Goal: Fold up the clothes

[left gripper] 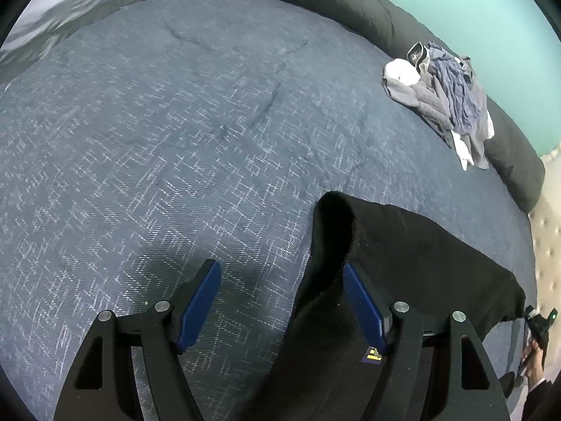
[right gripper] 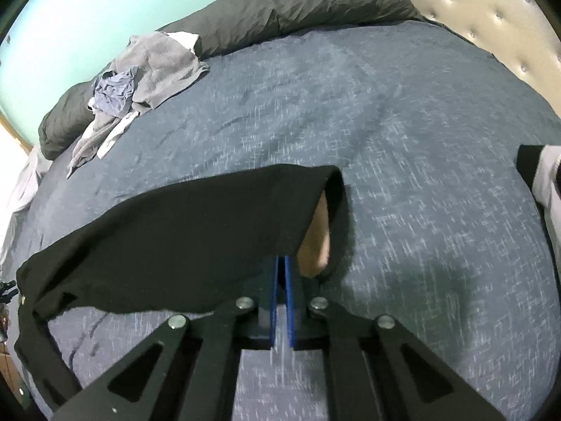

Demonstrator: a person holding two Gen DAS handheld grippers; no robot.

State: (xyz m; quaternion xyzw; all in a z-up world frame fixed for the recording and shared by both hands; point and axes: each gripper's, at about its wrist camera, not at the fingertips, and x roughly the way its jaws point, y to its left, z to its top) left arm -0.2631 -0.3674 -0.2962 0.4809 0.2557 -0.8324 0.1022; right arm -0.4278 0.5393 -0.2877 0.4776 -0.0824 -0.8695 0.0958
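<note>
With our right gripper [right gripper: 281,263] clamped on the black garment [right gripper: 175,231] spread across the blue bedspread [right gripper: 420,140] and our left gripper [left gripper: 282,280] wide open, empty, that single pinch could slip as we lift.

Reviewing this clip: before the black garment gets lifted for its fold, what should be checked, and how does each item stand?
1. Right gripper shut on the black garment: ok, its edge runs into the closed pads.
2. Left gripper gripping: not ok, jaws wide open, the cloth lies against only one pad.
3. Garment flat: not ok, one end stands open like a tube.
4. Bedspread bare ahead for the fold: ok.
5. Laundry pile clear of the garment: ok, apart near the pillows.
</note>
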